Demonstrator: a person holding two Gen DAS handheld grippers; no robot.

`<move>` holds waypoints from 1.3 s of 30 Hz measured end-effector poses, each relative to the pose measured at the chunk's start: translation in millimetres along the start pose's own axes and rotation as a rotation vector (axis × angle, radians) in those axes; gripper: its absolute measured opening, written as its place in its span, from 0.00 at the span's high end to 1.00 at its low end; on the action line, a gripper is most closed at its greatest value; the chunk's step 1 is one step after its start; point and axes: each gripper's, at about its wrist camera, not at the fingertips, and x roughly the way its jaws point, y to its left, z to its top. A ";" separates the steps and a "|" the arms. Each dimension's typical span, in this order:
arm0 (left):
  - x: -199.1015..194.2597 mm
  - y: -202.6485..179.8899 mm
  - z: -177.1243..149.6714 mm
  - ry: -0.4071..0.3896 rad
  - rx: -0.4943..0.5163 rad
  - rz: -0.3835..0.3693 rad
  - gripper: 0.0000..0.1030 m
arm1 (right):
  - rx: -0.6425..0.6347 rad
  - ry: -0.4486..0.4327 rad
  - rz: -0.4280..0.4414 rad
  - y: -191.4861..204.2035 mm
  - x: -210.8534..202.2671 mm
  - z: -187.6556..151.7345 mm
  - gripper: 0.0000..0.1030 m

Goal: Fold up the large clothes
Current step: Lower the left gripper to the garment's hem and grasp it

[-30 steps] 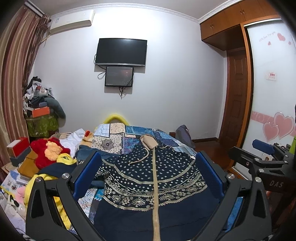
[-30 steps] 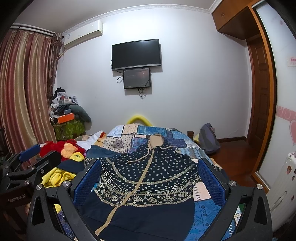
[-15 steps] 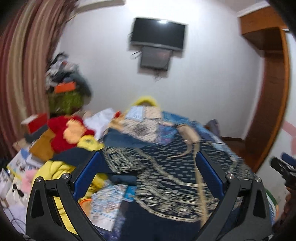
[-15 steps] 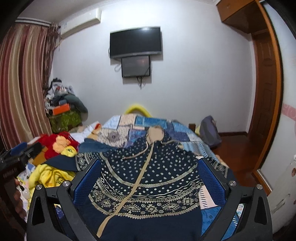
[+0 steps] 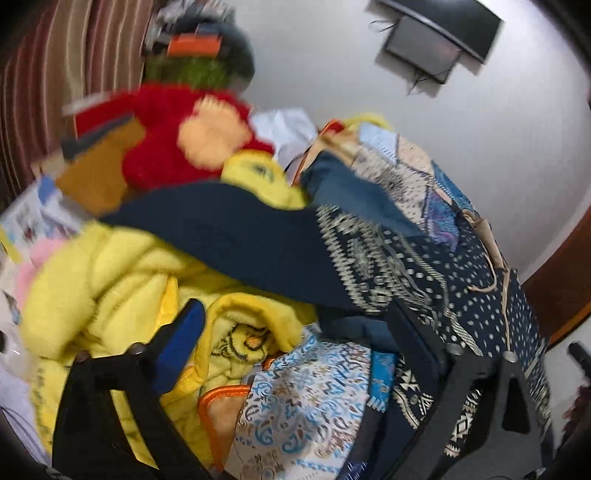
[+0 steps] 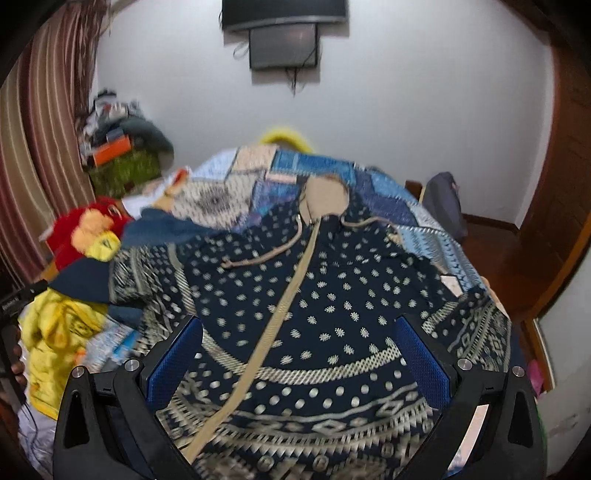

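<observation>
Your left gripper (image 5: 295,343) has its jaws spread wide, though they have just been closing a little; nothing is pinched between them. Between its blue pads lie a yellow fleece blanket (image 5: 110,280) and the patterned bedspread (image 5: 303,398), with the edge of the navy hooded garment (image 5: 480,302) just beside the right finger. That garment's plain navy sleeve (image 5: 229,229) stretches out over the yellow blanket, toward a red plush toy (image 5: 166,140). This view is blurred, so no writing can be read there.

Your right gripper (image 6: 299,365) is also spread wide, holding nothing, and hangs over the garment (image 6: 332,295), which lies flat on the bed with its beige zipper band (image 6: 280,306) running up to the hood (image 6: 327,195). The dotted and geometric pattern carries no legible label. Beyond the hood, on the wall, hang a black television (image 6: 284,13) and a smaller screen (image 6: 283,48). Left of the garment you can see the other handheld gripper (image 6: 14,306); its white lettering is too blurred to read. Striped curtains (image 6: 40,147) hang farther left.
</observation>
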 end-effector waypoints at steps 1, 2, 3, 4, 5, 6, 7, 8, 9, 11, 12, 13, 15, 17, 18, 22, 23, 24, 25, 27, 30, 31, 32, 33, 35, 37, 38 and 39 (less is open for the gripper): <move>11.7 8.5 1.8 0.028 -0.024 -0.011 0.18 | -0.009 0.015 -0.006 0.3 9.7 1.3 0.00; 21.8 16.7 3.7 0.042 -0.046 -0.016 0.20 | -0.019 0.038 -0.014 0.0 23.9 3.9 0.00; 26.6 19.3 5.9 0.047 -0.060 -0.018 0.21 | -0.024 0.052 -0.016 0.3 32.9 4.7 0.00; 32.8 24.1 8.2 0.050 -0.077 -0.017 0.22 | -0.028 0.062 -0.015 0.6 39.7 5.2 0.00; 37.7 27.6 10.6 0.054 -0.087 -0.012 0.22 | -0.030 0.074 -0.015 0.8 47.3 5.1 0.00; 46.9 34.0 14.9 0.058 -0.110 0.005 0.23 | -0.033 0.086 -0.015 1.6 55.0 5.5 0.00; 51.0 38.1 17.3 0.058 -0.126 0.006 0.25 | -0.037 0.096 -0.013 3.2 61.2 4.8 0.00; 56.6 42.0 20.3 0.059 -0.143 0.000 0.26 | -0.042 0.102 -0.009 4.8 65.7 4.5 0.00; 63.0 46.4 24.2 0.060 -0.161 -0.001 0.29 | -0.051 0.109 -0.003 7.6 70.8 3.8 0.00; 72.7 51.3 30.6 0.062 -0.171 0.023 0.46 | -0.071 0.121 0.000 11.9 78.1 2.6 0.00; 78.9 52.8 34.8 0.068 -0.174 0.053 0.52 | -0.078 0.127 0.001 13.8 79.7 1.6 0.00; 81.0 53.1 37.1 0.068 -0.168 0.071 0.61 | -0.088 0.132 0.002 16.2 81.7 0.5 0.00; 84.1 47.9 41.3 0.072 -0.141 0.124 0.71 | -0.106 0.133 -0.002 20.3 81.4 -2.1 0.00; 82.2 42.9 43.0 0.077 -0.124 0.139 0.92 | -0.122 0.129 -0.005 22.5 78.7 -3.1 0.00; 79.4 38.3 44.4 0.077 -0.110 0.127 0.94 | -0.127 0.125 -0.007 22.9 76.8 -2.8 0.00; 55.8 3.3 57.8 0.021 -0.006 0.167 0.95 | -0.132 0.097 -0.010 20.2 63.1 0.1 0.00; 49.7 -6.8 62.2 -0.001 0.022 0.173 0.95 | -0.131 0.090 -0.010 19.0 59.4 0.8 0.00; 43.1 -19.4 68.7 -0.026 0.051 0.169 0.96 | -0.128 0.080 -0.011 16.7 53.7 2.0 0.00; 35.6 -34.7 76.4 -0.050 0.081 0.158 0.96 | -0.126 0.074 -0.015 14.5 50.0 3.0 0.00; 25.1 -64.6 91.0 -0.088 0.128 0.112 0.97 | -0.116 0.056 -0.019 8.6 39.7 5.2 0.00; 12.6 -122.1 107.8 -0.140 0.221 0.053 0.97 | -0.098 0.033 -0.028 -2.4 25.5 7.3 0.00; 10.7 -139.3 110.2 -0.148 0.244 0.028 0.97 | -0.089 0.025 -0.033 -8.2 19.5 7.5 0.00; 9.7 -160.2 111.9 -0.148 0.268 -0.006 0.97 | -0.078 0.015 -0.039 -15.2 12.6 7.9 0.00; 10.5 -183.9 111.4 -0.144 0.292 -0.044 0.97 | -0.072 0.010 -0.043 -19.6 8.6 8.3 0.00; 13.4 -219.4 108.0 -0.132 0.332 -0.094 0.97 | -0.052 -0.004 -0.057 -33.8 -2.5 7.9 0.00; 19.5 -266.4 94.8 -0.116 0.404 -0.148 0.97 | -0.031 -0.012 -0.074 -50.0 -13.6 7.1 0.00; 21.9 -283.5 87.1 -0.109 0.433 -0.166 0.97 | -0.023 -0.014 -0.082 -56.9 -17.9 6.1 0.00; 27.3 -309.5 73.0 -0.091 0.476 -0.194 0.97 | -0.015 -0.015 -0.092 -64.5 -22.7 4.7 0.00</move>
